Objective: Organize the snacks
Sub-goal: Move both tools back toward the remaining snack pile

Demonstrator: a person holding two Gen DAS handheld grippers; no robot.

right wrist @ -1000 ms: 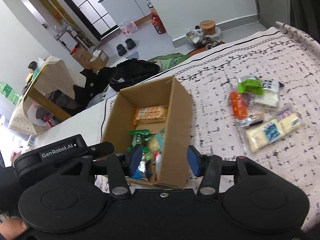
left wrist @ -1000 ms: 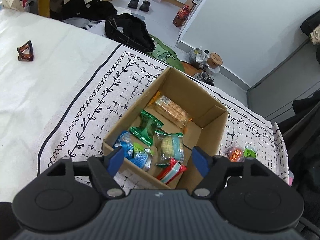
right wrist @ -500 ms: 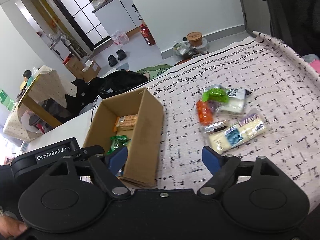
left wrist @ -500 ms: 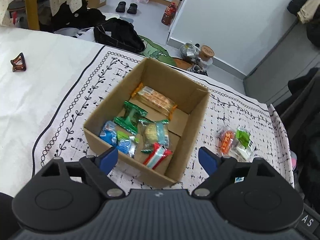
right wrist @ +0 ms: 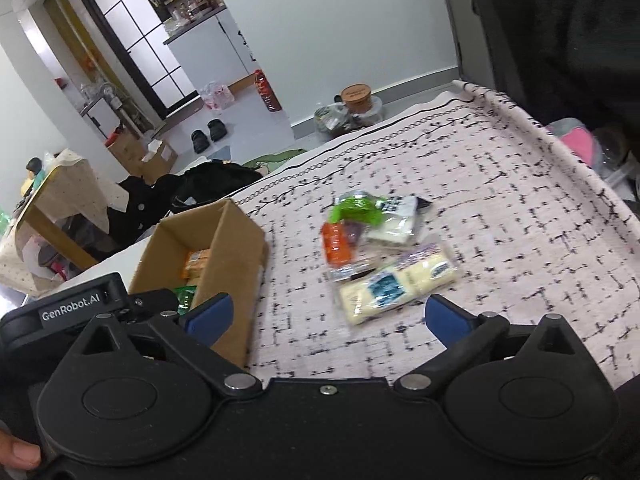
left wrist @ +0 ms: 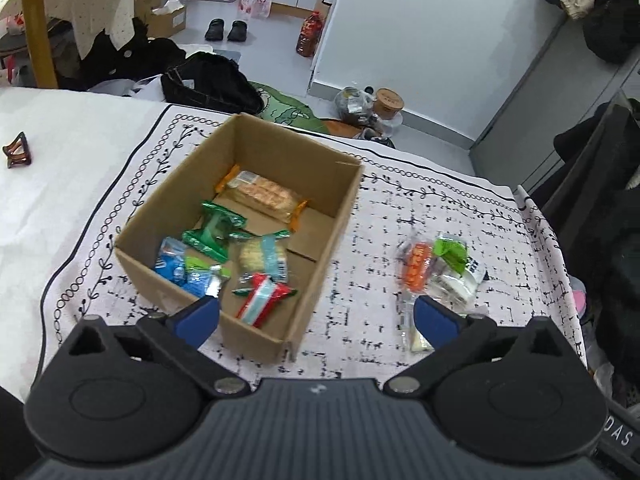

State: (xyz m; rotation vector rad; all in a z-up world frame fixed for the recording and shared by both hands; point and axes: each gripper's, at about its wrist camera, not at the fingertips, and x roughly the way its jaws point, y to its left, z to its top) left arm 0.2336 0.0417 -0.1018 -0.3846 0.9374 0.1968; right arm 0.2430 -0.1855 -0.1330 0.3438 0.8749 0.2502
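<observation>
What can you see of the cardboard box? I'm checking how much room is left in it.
The cardboard box is plain brown corrugated card, open at the top, standing upright on the patterned tablecloth, left of the loose snack pile. Inside lie several wrapped snacks, among them an orange cracker pack by the far wall and a red striped packet by the near wall. Bare floor shows along its right side. Neither open gripper touches it.

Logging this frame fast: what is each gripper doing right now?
Left gripper: open, holding nothing.
Right gripper: open, holding nothing.
</observation>
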